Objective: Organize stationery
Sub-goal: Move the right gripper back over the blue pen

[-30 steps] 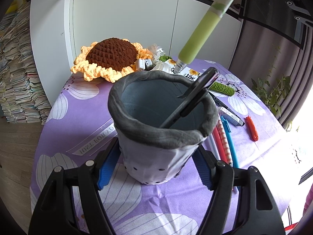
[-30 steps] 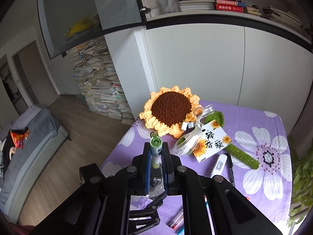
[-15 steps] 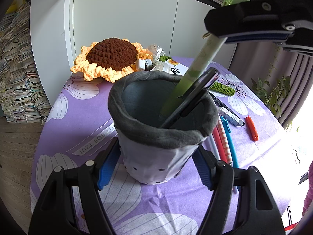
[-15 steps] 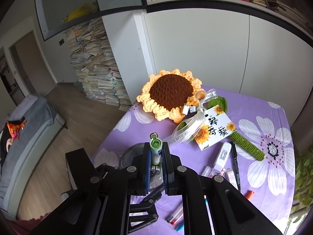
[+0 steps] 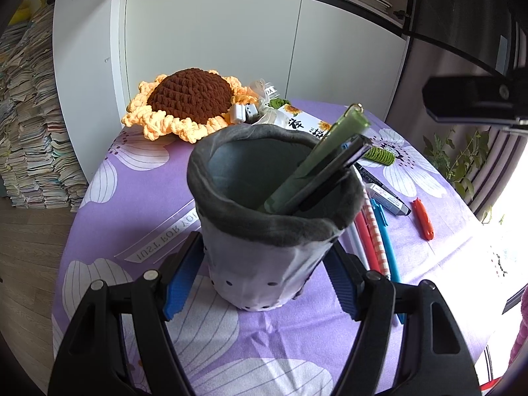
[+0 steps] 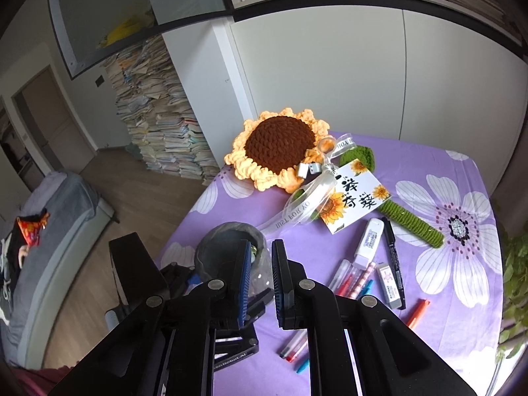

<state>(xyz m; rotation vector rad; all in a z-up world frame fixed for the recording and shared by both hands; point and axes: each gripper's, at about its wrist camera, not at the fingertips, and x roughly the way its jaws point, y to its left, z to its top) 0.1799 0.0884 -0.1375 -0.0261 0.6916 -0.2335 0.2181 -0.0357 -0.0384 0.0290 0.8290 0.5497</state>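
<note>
I am steadying the grey fabric pen cup (image 5: 250, 264) with my left fingers (image 5: 184, 274), which are pressing on its two sides low down and keeping it upright on the desk (image 5: 297, 346).

The change is in the cup. A second ago my right gripper (image 6: 260, 264) was carrying the green pen (image 5: 330, 145) above the cup's rim. Now the pen is standing inside the cup and leaning against the rim on the side away from the crocheted sunflower (image 5: 191, 99). It is lying right beside the black pen (image 5: 333, 165) that was already there. My right fingers are sitting close together with only a narrow slit between the pads. Nothing is in that slit any more, so I am no longer holding the pen. In the left view the right gripper is hanging off to the side of the cup and well clear of both pens.

I am judging that this pen is done. More stationery is still lying on the desk just beside the cup. There is a row of coloured pens (image 5: 373, 231), and beyond it a black marker (image 6: 392, 250), a white corrector (image 6: 369, 237) and a small orange pen (image 5: 422, 219). I am expecting to keep my left grip on the cup while the right goes for the nearest of those pens.
</note>
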